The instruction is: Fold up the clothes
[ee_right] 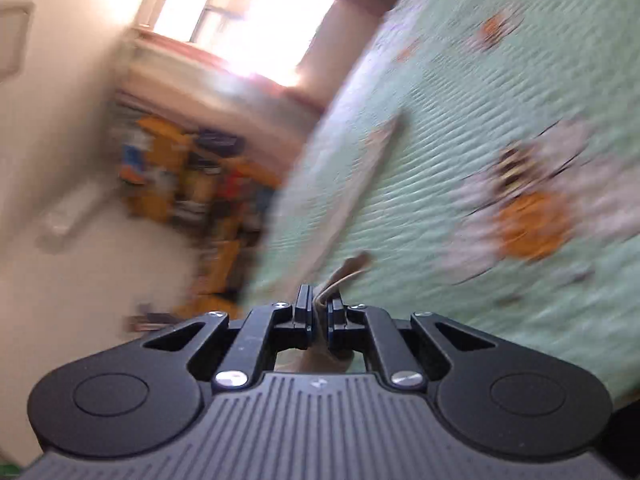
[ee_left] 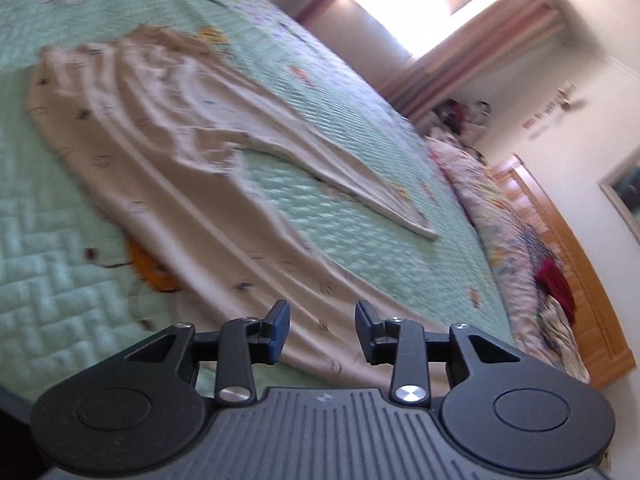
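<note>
Trousers (ee_left: 168,152) beige, wrinkled, flat w/ legs apart.

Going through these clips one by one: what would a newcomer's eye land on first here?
The beige trousers spread wrinkled across the green quilt, filling the left wrist view, with the open left gripper over one leg. Next, the right gripper pinching beige fabric, and the glaring window behind.

Garment (ee_left: 168,152): pale beige-pink, small dark scattered motifs. Quilt (ee_left: 332,128): mint green, stitched block and ripple texture, orange and pink flower prints, one large orange bloom (ee_right: 532,224). Grippers (ee_left: 322,332) (ee_right: 319,316): matte black, silver screws, blue-tinged pads. Headboard (ee_left: 568,248): orange-brown wood. Curtain (ee_left: 480,52): pink-brown stripes. Walls: cream.
</note>
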`<action>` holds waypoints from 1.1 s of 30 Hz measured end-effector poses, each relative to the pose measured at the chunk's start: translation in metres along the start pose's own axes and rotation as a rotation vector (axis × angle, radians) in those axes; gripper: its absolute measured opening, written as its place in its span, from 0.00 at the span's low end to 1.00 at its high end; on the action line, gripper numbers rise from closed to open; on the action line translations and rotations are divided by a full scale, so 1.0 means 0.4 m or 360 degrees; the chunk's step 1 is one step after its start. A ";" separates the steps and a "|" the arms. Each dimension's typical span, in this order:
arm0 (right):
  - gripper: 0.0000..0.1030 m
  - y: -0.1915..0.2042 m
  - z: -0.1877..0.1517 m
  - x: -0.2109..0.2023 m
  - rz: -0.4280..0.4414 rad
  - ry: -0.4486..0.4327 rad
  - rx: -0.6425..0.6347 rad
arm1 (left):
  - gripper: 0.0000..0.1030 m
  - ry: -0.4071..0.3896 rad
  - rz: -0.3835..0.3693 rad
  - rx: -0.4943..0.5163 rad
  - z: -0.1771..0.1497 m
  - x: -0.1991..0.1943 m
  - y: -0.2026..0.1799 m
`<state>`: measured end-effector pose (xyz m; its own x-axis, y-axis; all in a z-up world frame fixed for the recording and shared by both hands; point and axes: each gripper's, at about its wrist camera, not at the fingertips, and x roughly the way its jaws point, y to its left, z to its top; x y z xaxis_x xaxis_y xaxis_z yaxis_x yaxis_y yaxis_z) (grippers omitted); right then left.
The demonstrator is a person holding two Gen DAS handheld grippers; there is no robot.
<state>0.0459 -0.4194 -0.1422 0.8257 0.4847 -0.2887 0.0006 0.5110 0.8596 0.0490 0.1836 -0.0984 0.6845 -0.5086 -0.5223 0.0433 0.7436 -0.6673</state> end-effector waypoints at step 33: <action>0.51 0.025 -0.137 0.062 -0.0194 -0.0033 -0.0175 | 0.61 0.0113 -0.0072 -0.0226 -0.046 0.073 0.087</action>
<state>0.0353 -0.3633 -0.1640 0.8346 0.4004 -0.3783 0.0404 0.6404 0.7670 0.0569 0.1868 -0.1467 0.6309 -0.5731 -0.5230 -0.0339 0.6531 -0.7565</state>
